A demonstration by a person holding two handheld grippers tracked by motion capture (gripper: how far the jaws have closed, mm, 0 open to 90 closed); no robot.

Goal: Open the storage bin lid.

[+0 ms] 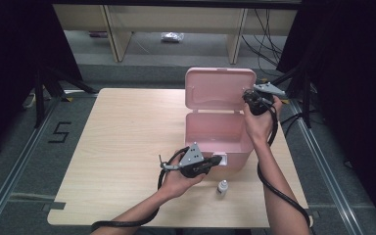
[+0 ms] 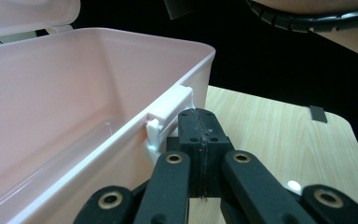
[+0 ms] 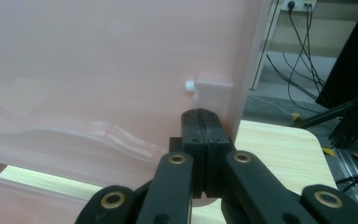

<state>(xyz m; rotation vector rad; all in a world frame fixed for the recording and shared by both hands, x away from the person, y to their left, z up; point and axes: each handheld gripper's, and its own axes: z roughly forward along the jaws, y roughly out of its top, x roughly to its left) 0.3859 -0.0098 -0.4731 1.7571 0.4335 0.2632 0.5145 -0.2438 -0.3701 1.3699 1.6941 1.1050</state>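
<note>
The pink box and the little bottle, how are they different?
The pink box is large; the small bottle is tiny beside it. The box stands open with its lid raised, while the bottle wears a white cap. The box is pink, the bottle pale and clear-looking. Both sit on the wooden table.

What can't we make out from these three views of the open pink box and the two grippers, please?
- Box floor: high view, front wall hides the near part; left gripper view, the bottom edge cuts it off.
- Small bottle: high view, too small to read any label or contents.
- Lid in the right gripper view: whether the shut right gripper touches it is unclear.
- Left gripper: contact with the front latch unclear.
</note>
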